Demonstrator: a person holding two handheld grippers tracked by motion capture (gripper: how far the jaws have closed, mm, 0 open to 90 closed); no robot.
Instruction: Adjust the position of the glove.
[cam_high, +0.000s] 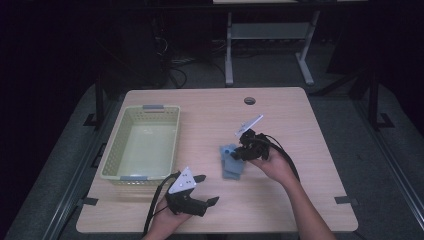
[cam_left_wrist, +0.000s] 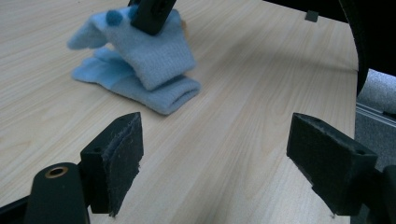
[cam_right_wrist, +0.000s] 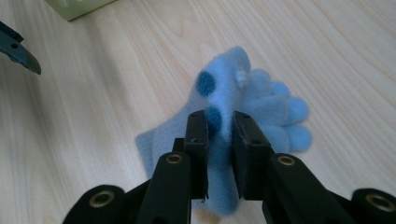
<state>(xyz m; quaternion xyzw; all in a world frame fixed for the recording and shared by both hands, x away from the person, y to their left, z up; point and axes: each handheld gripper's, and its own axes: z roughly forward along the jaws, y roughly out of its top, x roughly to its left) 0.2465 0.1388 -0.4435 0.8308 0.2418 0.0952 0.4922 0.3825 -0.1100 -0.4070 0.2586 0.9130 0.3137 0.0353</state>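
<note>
Left gripper (cam_high: 206, 189), nearest the camera at abt 6 o'clock on the table (cam_high: 310, 150), idles w/ jaws spread wide and nothing between them; its own view looks across bare woodgrain to the pale-blue fuzzy glove (cam_left_wrist: 140, 65) lying ahead. Right gripper (cam_right_wrist: 219, 135), at abt 3 o'clock from table centre, has its jaws pinched nearly together on a raised fold of that glove, dark-blue dots showing beside the pads, fingertip lobes flopped out at 2 o'clock in the right gripper view. In the high view the glove (cam_high: 231, 162) sits mid-table, just rt of the pale-green basket (cam_high: 107, 160), part lifted, part doubled over itself on the wood.

Judgement: fabric looks light, soft, thick-piled – it drapes and folds rather than holding shape, so a pinch will bunch it and the loose end will dangle. Fleece shd grip well on the pads, little slip risk, nothing fragile. Best hold is probably a doubled layer near the cuff or mid-palm, not a single fingertip lobe, which cd pull free or stretch.
</note>
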